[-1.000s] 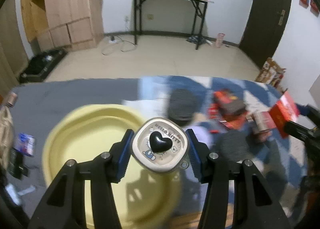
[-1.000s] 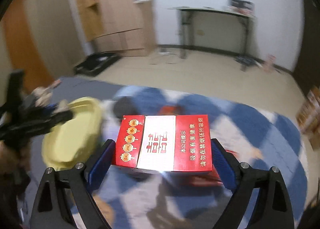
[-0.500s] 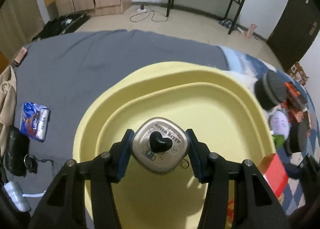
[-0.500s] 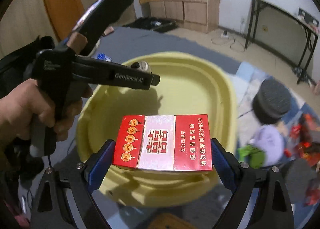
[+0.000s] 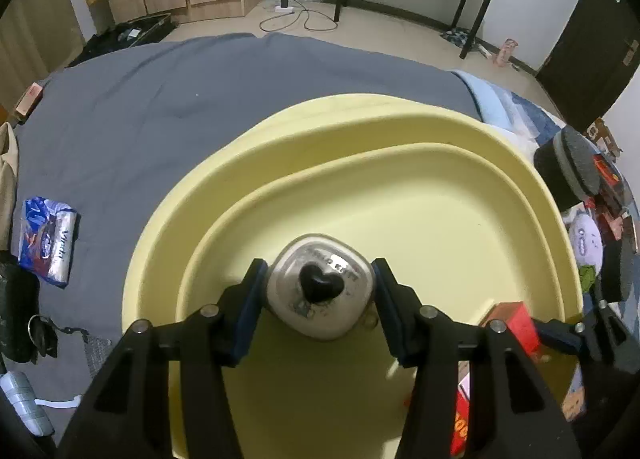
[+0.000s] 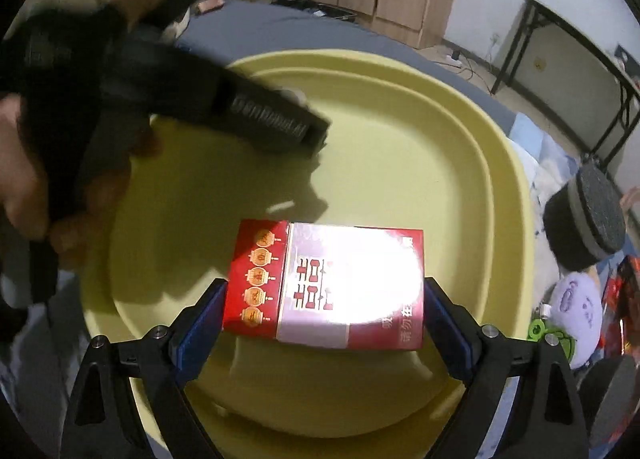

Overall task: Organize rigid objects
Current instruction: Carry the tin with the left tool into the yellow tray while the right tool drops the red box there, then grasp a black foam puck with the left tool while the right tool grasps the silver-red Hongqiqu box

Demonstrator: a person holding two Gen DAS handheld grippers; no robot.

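A large pale yellow basin point(image 5: 400, 127) lies on a grey sheet; it also shows in the right wrist view point(image 6: 400, 99). My left gripper point(image 5: 320, 295) is shut on a small rounded silver tin with a black heart point(image 5: 320, 291), held low inside the basin. My right gripper point(image 6: 324, 299) is shut on a red and white box point(image 6: 326, 285), held over the basin's near side. The box point(image 5: 520, 325) and right gripper show at the lower right of the left wrist view. The left gripper's body point(image 6: 240, 115) crosses the basin, blurred.
A dark round sponge-like pad point(image 5: 568, 171) point(image 6: 584, 215), a pale purple plush point(image 6: 574, 307) and red packets point(image 5: 608, 175) lie right of the basin on a blue blanket. A blue snack packet point(image 5: 46, 245) and keys point(image 5: 40, 333) lie on the grey sheet at the left.
Both grippers have come down lower into the basin, each still holding its object. The left gripper's body has moved across the basin in the right wrist view.
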